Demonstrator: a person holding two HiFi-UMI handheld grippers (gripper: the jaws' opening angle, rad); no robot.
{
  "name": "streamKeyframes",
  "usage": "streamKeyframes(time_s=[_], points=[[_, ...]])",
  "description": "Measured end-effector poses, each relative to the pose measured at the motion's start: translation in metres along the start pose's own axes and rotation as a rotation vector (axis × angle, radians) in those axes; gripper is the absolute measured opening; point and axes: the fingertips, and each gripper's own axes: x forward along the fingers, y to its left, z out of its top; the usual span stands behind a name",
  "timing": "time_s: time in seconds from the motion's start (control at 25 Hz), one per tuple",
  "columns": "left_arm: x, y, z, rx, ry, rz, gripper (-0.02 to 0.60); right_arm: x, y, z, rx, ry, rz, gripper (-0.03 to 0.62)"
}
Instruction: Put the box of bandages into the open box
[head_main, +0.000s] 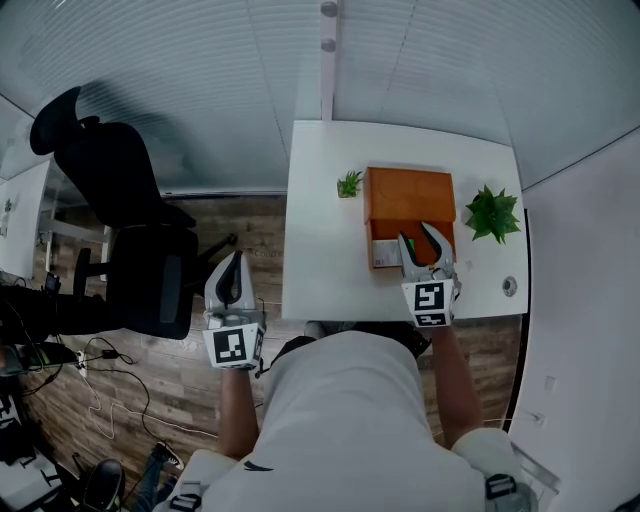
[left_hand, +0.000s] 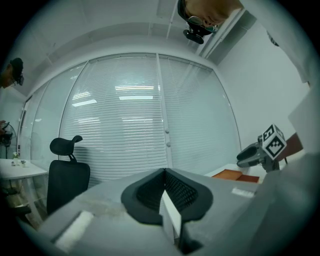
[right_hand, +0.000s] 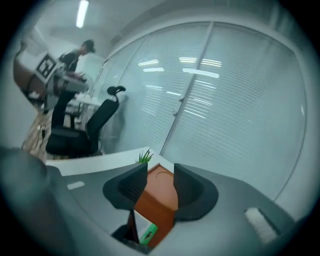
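Note:
An orange open box (head_main: 408, 198) lies on the white table (head_main: 320, 250). The white bandage box (head_main: 384, 256) with green print lies at its near left end, seemingly inside. My right gripper (head_main: 417, 234) hovers over that near end, jaws open. In the right gripper view the gripper (right_hand: 160, 170) frames the orange box (right_hand: 159, 192), with the bandage box (right_hand: 146, 233) low between the fingers and no pad pressing on it. My left gripper (head_main: 236, 262) hangs left of the table over the floor. Its jaws (left_hand: 164, 172) are shut and hold nothing.
A small green plant (head_main: 349, 184) stands left of the box and a bigger one (head_main: 492, 213) to its right. A round cable hole (head_main: 509, 286) sits near the table's right front. A black office chair (head_main: 130, 230) stands on the wood floor, with cables (head_main: 110, 400) behind it.

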Motion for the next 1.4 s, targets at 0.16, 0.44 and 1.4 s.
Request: streamKeyframes(time_s=[0.16,0.44,1.4], points=[[0.001,-0.004,0.001,0.0,-0.004,-0.011,0.006,-0.032,-0.023,0.02,0.361,-0.178,-0.031,0.133],[0.001,-0.013,0.001,0.002,-0.006,-0.033,0.006,-0.068,-0.021,0.014,0.392,-0.236,-0.09,0.002],[-0.005,-0.017,-0.004,-0.014,-0.007,-0.039,0.006,-0.075,-0.021,0.017,0.388,-0.234,-0.064,0.0]])
